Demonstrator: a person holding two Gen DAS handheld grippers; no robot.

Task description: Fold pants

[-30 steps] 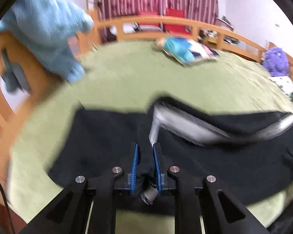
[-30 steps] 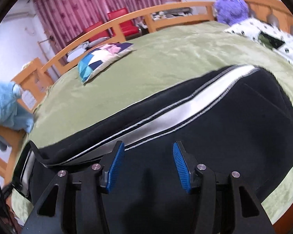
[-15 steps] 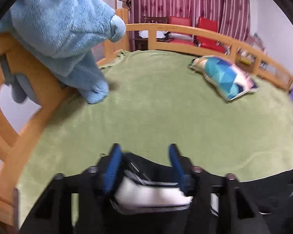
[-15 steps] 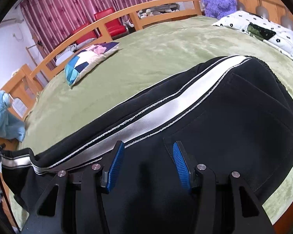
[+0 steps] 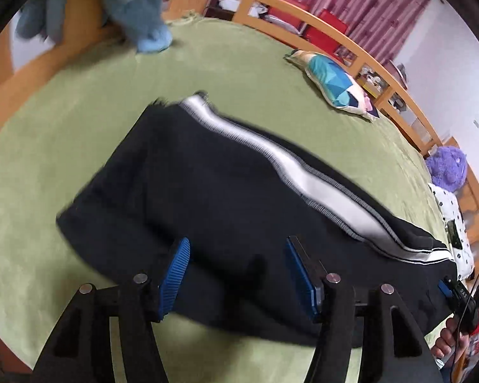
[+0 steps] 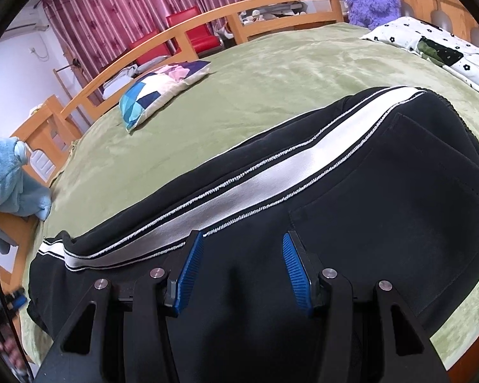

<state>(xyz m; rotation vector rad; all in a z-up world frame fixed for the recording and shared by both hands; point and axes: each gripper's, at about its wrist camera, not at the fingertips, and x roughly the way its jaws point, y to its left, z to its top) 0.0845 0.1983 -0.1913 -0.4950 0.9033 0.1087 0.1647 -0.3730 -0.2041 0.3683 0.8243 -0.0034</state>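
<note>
Green blanket (image 6: 287, 73) covers the bed; black pants (image 6: 383, 223) lie folded lengthwise across the lower frame, white stripe uppermost. Left gripper (image 5: 236, 271) and right gripper (image 6: 239, 265) hover over them, jaws apart, empty. Next, probably: grab one end, fold crosswise.

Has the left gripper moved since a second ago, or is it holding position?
Yes. The left gripper let go of the pants and swung: the blue plush, then upper left, now sits at the top edge. Jaws now open.

Both wrist views close above the black pants (image 5: 226, 191) (image 6: 351, 223), facing across the green bed (image 5: 239, 73) (image 6: 271, 73), sharing the patchwork pillow (image 5: 332, 83) (image 6: 163, 86)
</note>
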